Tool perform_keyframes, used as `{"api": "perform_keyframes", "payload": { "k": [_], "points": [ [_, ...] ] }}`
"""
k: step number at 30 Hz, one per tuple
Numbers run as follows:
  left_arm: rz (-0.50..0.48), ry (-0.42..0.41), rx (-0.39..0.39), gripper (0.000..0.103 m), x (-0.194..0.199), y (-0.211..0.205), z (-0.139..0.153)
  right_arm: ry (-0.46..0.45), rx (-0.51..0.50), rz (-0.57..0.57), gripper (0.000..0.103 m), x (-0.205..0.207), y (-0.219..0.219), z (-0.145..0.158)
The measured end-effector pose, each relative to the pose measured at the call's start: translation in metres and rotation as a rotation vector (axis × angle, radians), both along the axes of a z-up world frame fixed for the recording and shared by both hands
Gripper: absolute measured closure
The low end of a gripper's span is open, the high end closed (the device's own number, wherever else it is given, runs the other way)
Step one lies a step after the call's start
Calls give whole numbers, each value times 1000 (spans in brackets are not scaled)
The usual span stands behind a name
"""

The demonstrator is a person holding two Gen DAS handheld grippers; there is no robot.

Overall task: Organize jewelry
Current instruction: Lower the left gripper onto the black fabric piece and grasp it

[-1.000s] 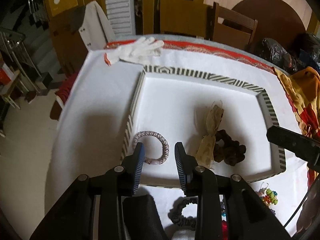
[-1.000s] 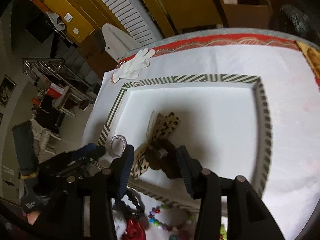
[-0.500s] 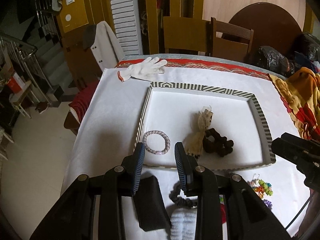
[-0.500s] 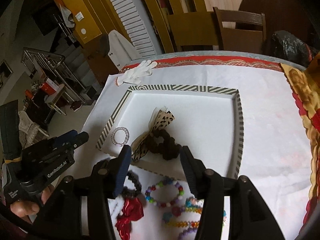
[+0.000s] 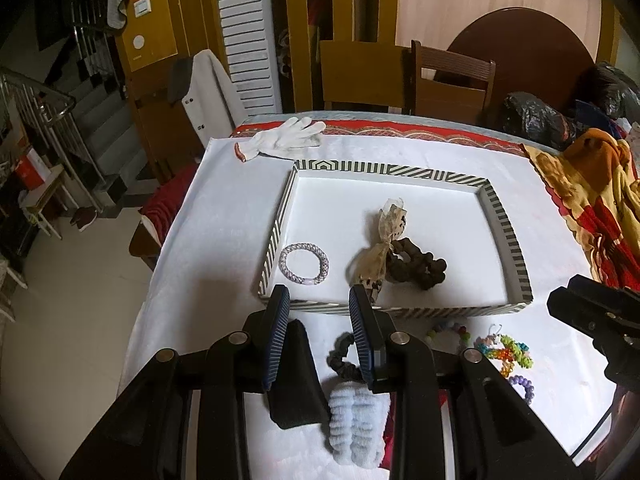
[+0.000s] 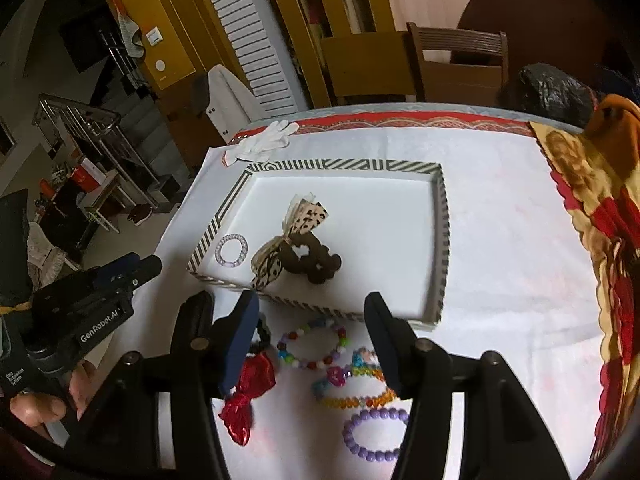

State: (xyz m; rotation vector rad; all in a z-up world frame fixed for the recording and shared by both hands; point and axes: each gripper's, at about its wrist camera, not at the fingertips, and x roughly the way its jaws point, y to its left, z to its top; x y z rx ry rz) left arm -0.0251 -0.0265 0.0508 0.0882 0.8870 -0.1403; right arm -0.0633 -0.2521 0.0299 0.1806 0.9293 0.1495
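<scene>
A striped-rimmed white tray point(image 5: 392, 172) point(image 6: 340, 165) holds a lilac bracelet point(image 5: 304, 263) point(image 6: 232, 250), a leopard-print bow point(image 5: 380, 248) point(image 6: 296, 232) and a brown scrunchie point(image 5: 416, 266) point(image 6: 312, 260). My left gripper point(image 5: 318, 300) hovers open and empty over the tray's near rim. My right gripper point(image 6: 312, 308), also seen as right gripper point(image 5: 592, 316), is above the loose pieces in front of the tray. Its jaws are opening with nothing between them. Under it lie a multicoloured bead bracelet point(image 6: 312, 344), a red bow point(image 6: 248, 392) and a purple bead bracelet point(image 6: 376, 428).
A black scrunchie point(image 5: 340, 356), a pale blue scrunchie point(image 5: 356, 420) and a black pouch point(image 5: 296, 376) lie under the left gripper. A white glove point(image 5: 280, 140) rests at the table's far left. A patterned cloth point(image 6: 592, 208) covers the right edge. Chairs stand behind.
Both grippers have drawn back and up from the tray toward the near edge. The right jaws have spread wider and left the brown scrunchie lying in the tray.
</scene>
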Motion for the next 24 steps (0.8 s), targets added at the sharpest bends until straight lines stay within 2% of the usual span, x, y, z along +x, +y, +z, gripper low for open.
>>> {"api": "perform_keyframes", "payload": {
  "k": [13,24],
  "points": [
    [-12,-29,0,81,-25,2,9,-23,-21,-4,41,-29,5,8],
    [-22,-20,-13,81,-37,10,7,-16,-48,-2,39,-45,13,5]
  ]
}}
